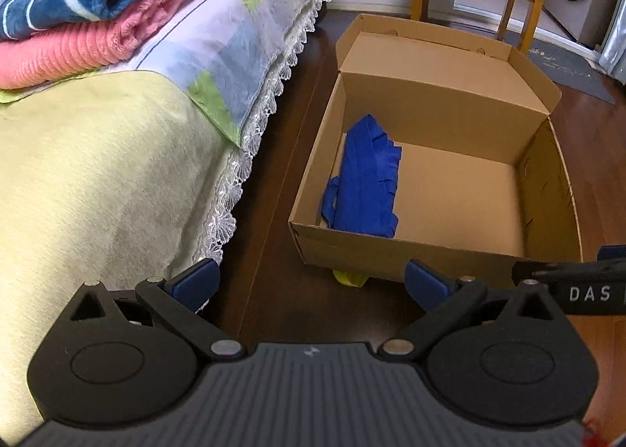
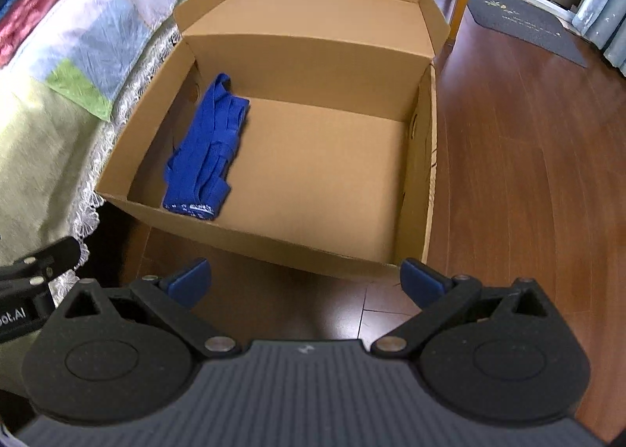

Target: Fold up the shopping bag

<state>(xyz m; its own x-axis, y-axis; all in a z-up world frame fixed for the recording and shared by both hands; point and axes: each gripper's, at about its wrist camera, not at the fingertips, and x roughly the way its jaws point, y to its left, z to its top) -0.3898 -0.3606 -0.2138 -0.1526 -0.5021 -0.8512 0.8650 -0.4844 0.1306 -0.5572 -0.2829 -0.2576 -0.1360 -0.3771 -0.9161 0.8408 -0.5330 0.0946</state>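
The blue shopping bag (image 2: 205, 149) lay folded narrow inside the cardboard box (image 2: 424, 157), along its left wall, long axis pointing away. Both tongs, left (image 1: 311, 282) and right (image 2: 304, 279), hovered open and empty before the box, the left seeming nearer.

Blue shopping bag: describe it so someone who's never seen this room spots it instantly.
Find the open cardboard box on the dark wood floor beside the bed. Inside, against the wall nearest the bed, lies the blue shopping bag, folded into a long narrow bundle with its strap loops showing. It is the only thing in the box and the only bright blue item off the bed.
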